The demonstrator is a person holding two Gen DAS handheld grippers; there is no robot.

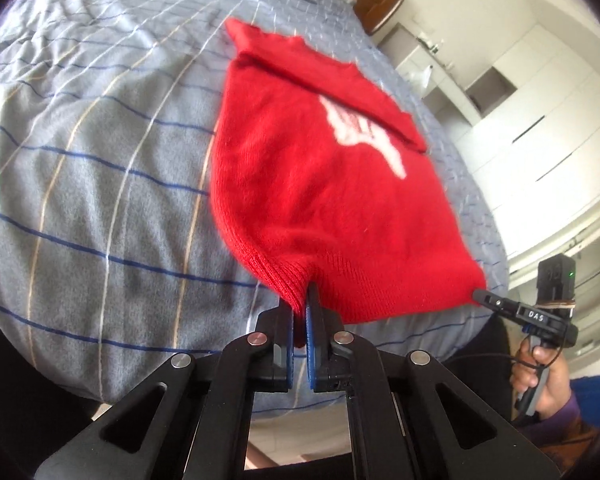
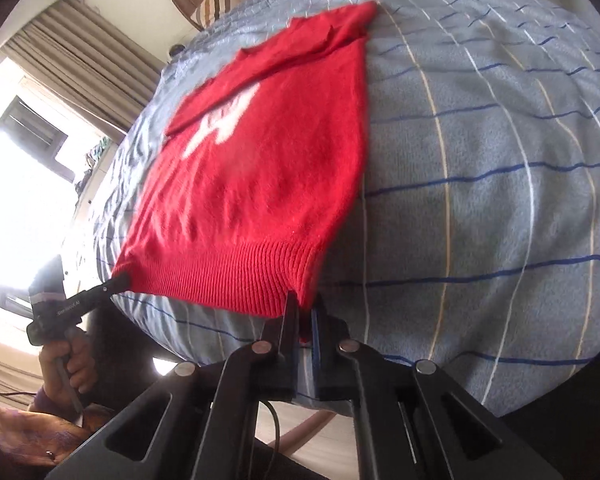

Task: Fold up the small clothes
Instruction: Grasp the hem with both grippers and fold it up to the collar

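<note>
**Both hem corners of the red sweater pinched**

Clearly, the left gripper is clamped on one corner of the ribbed hem of the red sweater, blue pads pressed on the knit. At the opposite hem corner the right gripper is likewise closed on the fabric. The sweater is spread on the grey striped blanket, its near edge lifted, a sleeve folded across a white motif. Only the left view shows white cupboards beyond the sweater; only the right shows curtains and a bright window.
</note>
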